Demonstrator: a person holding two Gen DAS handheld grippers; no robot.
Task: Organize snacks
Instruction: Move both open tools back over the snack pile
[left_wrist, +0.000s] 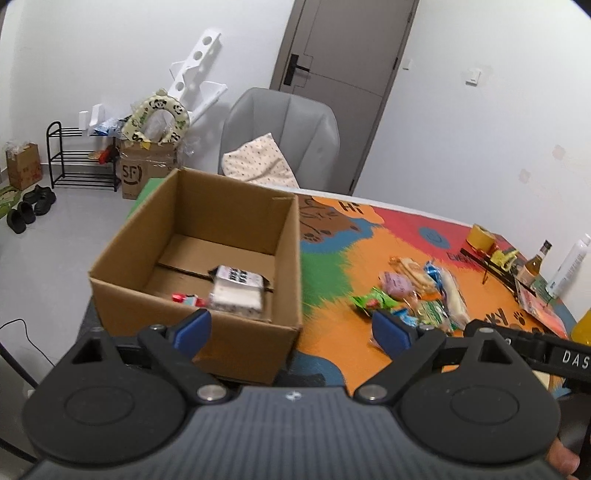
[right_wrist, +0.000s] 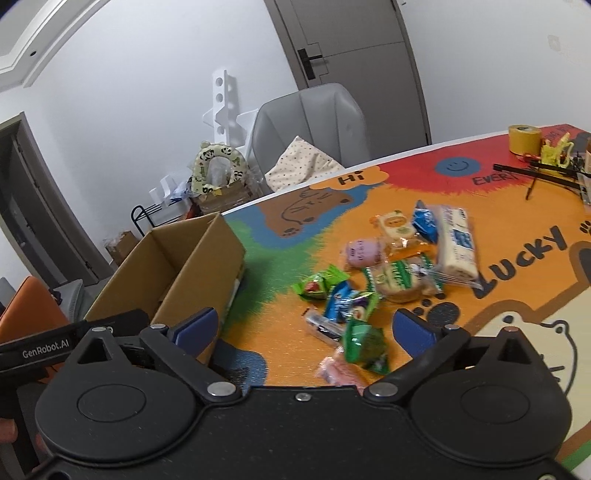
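The left gripper (left_wrist: 291, 330) is spread wide with nothing between its jaws, above the near wall of the cardboard box (left_wrist: 255, 336), which stands at the table's left edge. Only this view shows inside: a white packet (left_wrist: 238, 293) and a small red snack (left_wrist: 183, 298). The right gripper (right_wrist: 304, 330) is also wide and empty, over the loose snack pile (right_wrist: 388, 269) on the colourful mat (right_wrist: 517, 258); bare mat lies between pile and box.
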